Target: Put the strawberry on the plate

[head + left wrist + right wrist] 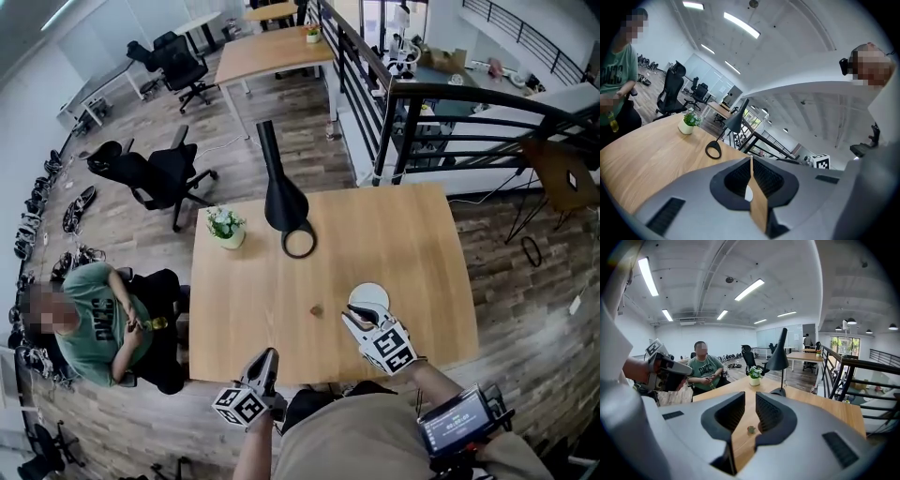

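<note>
Right gripper view: I'm holding the right gripper [750, 399] low, fingers [729, 416] slightly apart and empty, aimed at the strawberry [751, 430] on the desk [812, 400] near the plate [368, 295], while the left gripper [751, 161], closed on nothing, hangs aside.

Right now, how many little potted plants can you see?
2: one potted plant on the near table, left of the black lamp; a second plant on the far table. Others may be hidden.
</note>
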`<control>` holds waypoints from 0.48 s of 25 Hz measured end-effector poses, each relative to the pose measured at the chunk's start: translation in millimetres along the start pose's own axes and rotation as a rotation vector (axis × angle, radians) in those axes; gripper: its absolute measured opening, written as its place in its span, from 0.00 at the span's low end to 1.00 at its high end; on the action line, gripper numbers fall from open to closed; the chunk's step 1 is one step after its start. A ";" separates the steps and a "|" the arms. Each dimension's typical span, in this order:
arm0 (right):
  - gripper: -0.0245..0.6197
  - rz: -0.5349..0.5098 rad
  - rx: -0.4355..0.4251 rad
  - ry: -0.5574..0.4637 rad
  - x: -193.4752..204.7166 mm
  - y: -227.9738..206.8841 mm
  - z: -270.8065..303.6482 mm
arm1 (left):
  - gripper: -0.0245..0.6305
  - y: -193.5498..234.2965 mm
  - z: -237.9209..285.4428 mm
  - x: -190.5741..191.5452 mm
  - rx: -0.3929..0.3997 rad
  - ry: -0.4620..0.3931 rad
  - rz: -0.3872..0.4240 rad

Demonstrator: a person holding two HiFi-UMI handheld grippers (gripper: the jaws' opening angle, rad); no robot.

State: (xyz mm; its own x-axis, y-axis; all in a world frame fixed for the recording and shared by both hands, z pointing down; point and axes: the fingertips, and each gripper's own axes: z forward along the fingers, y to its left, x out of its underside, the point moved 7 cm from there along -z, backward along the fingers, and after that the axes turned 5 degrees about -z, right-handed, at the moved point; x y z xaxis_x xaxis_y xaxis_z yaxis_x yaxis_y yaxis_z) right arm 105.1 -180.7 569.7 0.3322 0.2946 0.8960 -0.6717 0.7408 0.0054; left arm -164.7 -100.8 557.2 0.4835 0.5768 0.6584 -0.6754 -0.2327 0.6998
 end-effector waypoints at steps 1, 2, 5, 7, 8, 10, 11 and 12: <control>0.13 -0.002 0.010 0.001 -0.1 1.9 1.6 | 0.04 1.9 0.5 -1.5 0.011 0.011 0.003; 0.13 -0.003 0.022 0.004 -0.2 3.9 3.2 | 0.04 3.5 0.5 -3.7 0.022 0.025 0.009; 0.13 -0.021 0.052 0.025 -3.1 9.5 10.3 | 0.04 10.7 1.9 -13.7 0.061 0.067 0.037; 0.13 -0.039 0.062 0.042 -6.3 14.5 15.7 | 0.04 15.3 2.7 -20.2 0.084 0.098 0.057; 0.13 -0.045 0.066 0.055 -6.0 16.8 17.7 | 0.04 16.8 2.9 -22.8 0.093 0.114 0.071; 0.13 -0.052 0.077 0.080 -3.8 19.0 22.3 | 0.04 18.1 4.3 -28.6 0.111 0.138 0.098; 0.13 -0.054 0.080 0.095 -2.5 20.2 25.5 | 0.04 18.5 4.3 -31.6 0.118 0.145 0.109; 0.13 -0.058 0.078 0.108 -0.2 22.5 29.9 | 0.04 19.6 3.2 -34.1 0.122 0.149 0.117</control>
State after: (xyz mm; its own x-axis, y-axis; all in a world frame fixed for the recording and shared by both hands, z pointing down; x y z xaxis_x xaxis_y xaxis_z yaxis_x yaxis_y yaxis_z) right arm 70.1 -182.1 583.0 0.4382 0.3188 0.8405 -0.6974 0.7105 0.0941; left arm -192.7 -127.5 549.3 0.3120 0.6477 0.6951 -0.6450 -0.3928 0.6555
